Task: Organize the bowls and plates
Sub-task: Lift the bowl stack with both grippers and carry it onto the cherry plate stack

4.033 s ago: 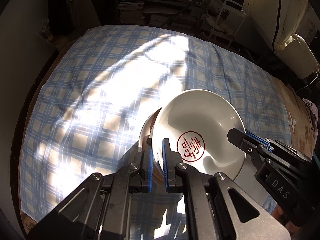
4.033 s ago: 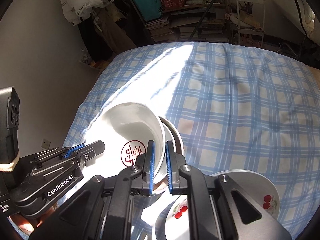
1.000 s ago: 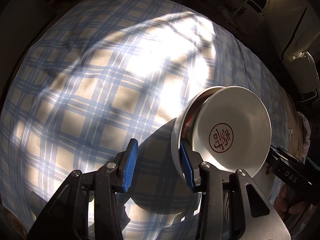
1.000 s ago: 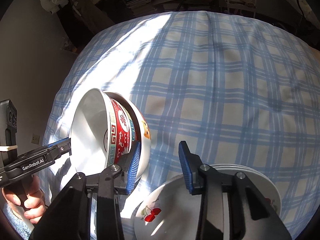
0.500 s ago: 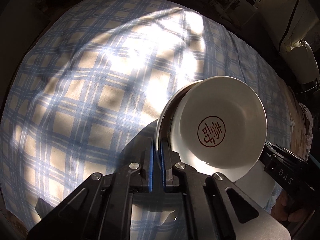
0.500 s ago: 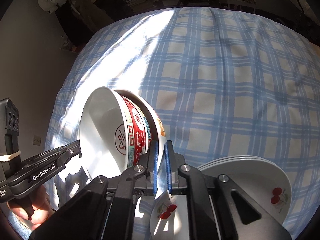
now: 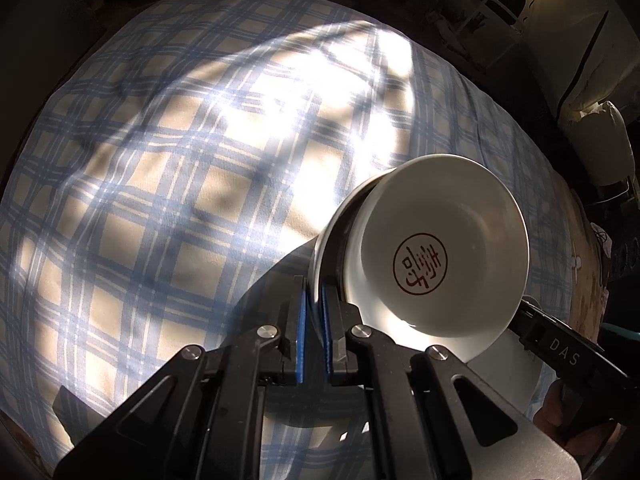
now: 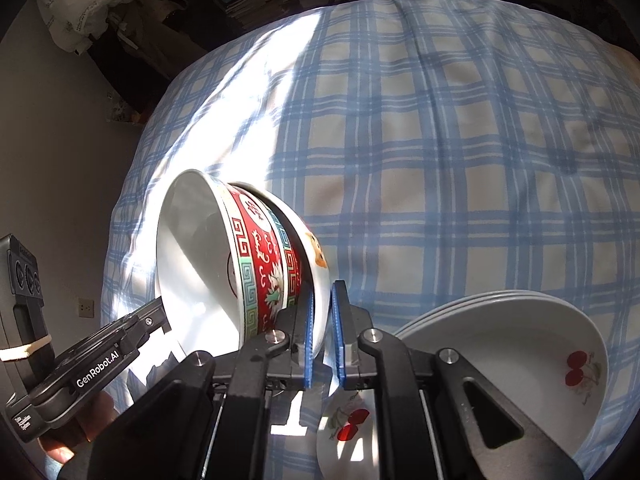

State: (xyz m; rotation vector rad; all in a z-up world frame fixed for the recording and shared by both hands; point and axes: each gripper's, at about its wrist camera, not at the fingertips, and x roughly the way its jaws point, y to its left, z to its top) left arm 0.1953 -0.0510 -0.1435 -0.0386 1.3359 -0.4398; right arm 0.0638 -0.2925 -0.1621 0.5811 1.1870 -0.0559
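Observation:
Two bowls are nested and tipped on their side over the plaid cloth point(image 7: 160, 200). The inner bowl point(image 7: 440, 248) is white inside with a red seal mark; its outside point(image 8: 264, 272) is red and patterned. The outer bowl point(image 8: 316, 256) is white with an orange picture. My left gripper point(image 7: 313, 296) is shut on the outer bowl's rim point(image 7: 320, 264). My right gripper point(image 8: 322, 308) is shut on the same bowl's rim from the opposite side. Each gripper shows in the other's view: the right gripper point(image 7: 532, 316) at the right, the left gripper point(image 8: 156, 316) at the left.
A stack of white cherry-printed plates point(image 8: 500, 344) lies at the lower right, with a smaller cherry plate point(image 8: 348, 432) partly hidden under my right gripper. The plaid cloth point(image 8: 440, 160) stretches away beyond the bowls. Cluttered shelves and bags line the far wall.
A second ago both grippers stood open beside the nested bowls. Both have since closed on the outer bowl's rim. The bowls have tipped slightly; the hands have hardly moved.

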